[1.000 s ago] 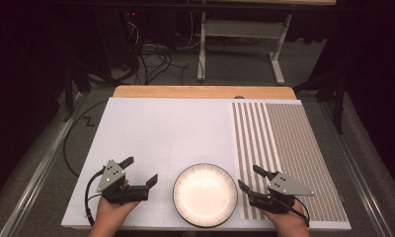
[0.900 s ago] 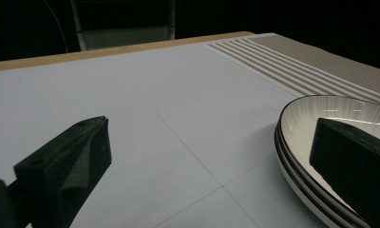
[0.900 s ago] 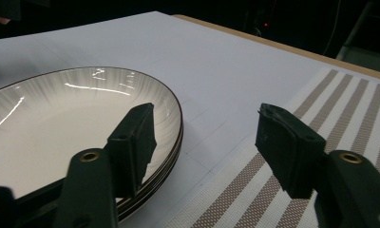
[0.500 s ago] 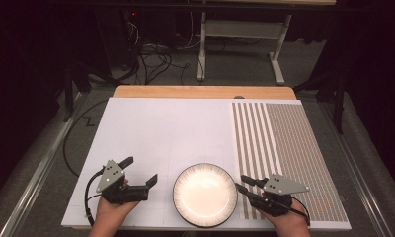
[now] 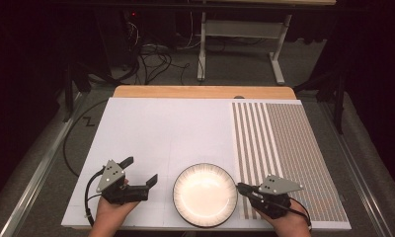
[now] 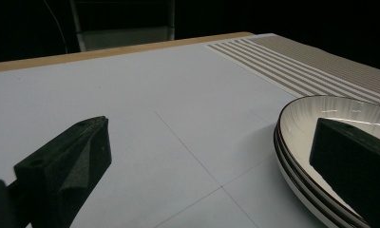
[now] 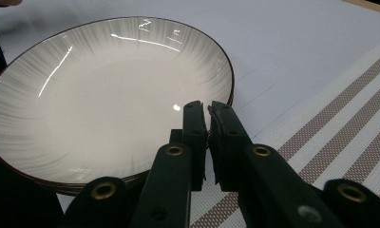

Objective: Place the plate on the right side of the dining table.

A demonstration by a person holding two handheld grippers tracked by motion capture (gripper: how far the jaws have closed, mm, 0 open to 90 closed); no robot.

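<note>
A white plate (image 5: 204, 193) with a dark rim lies near the table's front edge; in the left gripper view the plate (image 6: 316, 118) shows stacked rim lines at its edge. My right gripper (image 5: 241, 188) lies low at the plate's right edge. Its jaws have just been closing and now stand shut, with nothing between them. In the right gripper view the shut tips of my right gripper (image 7: 208, 107) sit over the rim of the plate (image 7: 102, 99). To the plate's left my left gripper (image 5: 139, 171) is open; in its own view my left gripper (image 6: 212, 166) has bare table between its jaws.
A white sheet (image 5: 176, 128) covers most of the table, with a brown striped mat (image 5: 284, 148) on the right. A wooden strip (image 5: 200, 92) runs along the far edge. Beyond it are cables (image 5: 151, 52) and a stand's legs (image 5: 240, 49) on the floor.
The right gripper's jaws have gone from wide open to shut beside the plate's right edge. Both hands and the plate have stayed where they were.
</note>
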